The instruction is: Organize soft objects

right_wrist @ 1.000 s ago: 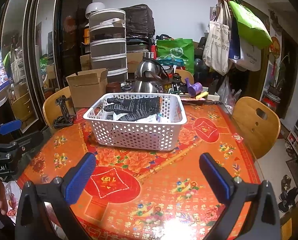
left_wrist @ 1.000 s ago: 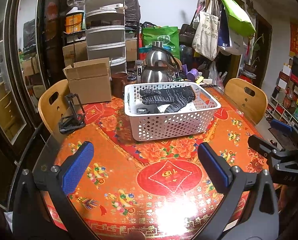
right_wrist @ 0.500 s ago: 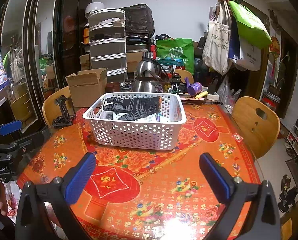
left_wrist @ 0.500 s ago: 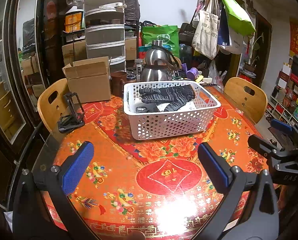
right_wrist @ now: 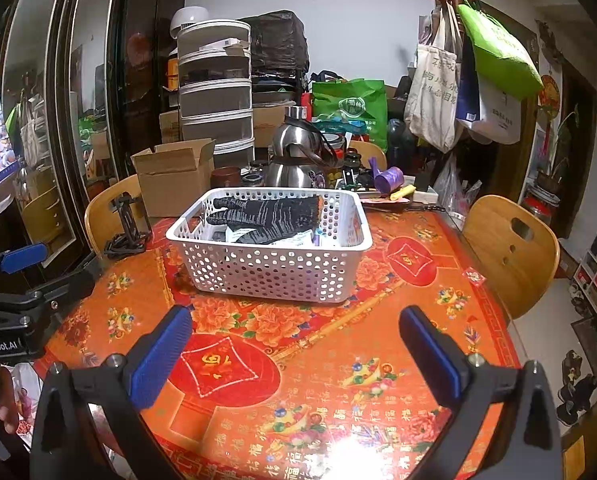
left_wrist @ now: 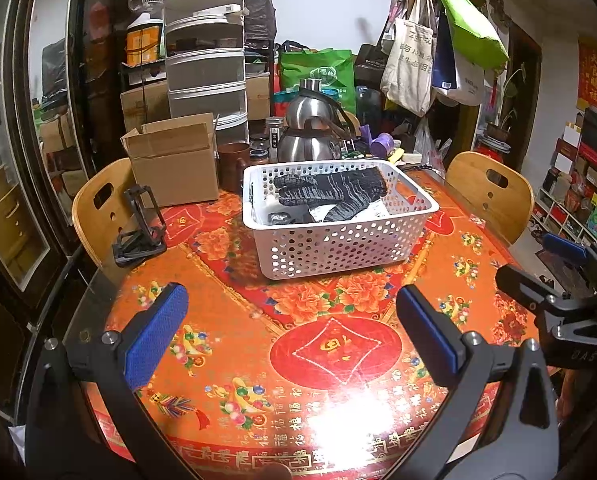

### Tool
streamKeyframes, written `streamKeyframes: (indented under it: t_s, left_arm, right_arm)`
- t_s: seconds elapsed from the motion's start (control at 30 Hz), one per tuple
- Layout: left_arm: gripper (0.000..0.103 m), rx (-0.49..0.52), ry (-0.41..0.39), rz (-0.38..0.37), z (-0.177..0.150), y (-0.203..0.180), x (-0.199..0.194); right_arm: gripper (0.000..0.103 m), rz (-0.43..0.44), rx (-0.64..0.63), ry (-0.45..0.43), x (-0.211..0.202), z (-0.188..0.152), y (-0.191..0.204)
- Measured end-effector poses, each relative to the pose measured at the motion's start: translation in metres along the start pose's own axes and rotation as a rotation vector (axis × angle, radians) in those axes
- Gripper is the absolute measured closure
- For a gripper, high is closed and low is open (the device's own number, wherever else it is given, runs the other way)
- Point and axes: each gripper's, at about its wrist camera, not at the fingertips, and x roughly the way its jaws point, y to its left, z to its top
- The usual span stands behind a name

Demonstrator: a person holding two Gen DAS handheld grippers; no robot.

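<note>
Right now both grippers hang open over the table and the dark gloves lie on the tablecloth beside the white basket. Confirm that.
Not quite. The dark gloves lie inside the white basket, not beside it, as the left wrist view shows. The left gripper and right gripper do hang open over the table.

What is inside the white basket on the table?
In the white basket dark grey knitted gloves lie on top. Under them show white paper or packets. The rest is covered by the gloves and basket wall.
</note>
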Motion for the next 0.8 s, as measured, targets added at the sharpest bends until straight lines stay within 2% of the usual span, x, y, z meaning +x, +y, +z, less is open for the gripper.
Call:
streamKeyframes:
  t_s: [0.53,0.8]
  left_arm:
    - [0.000,0.014,0.002,-0.016,0.0024,0.0009,0.0007]
    - [0.000,0.026,-0.021,-0.022,0.0034,0.0026,-0.0022]
  right_arm:
    - [0.000,0.000,0.000,0.001,0.0001,-0.0005,-0.0005]
    - [0.000,-0.003,-0.003,-0.001,-0.0005,-0.0005,0.0003]
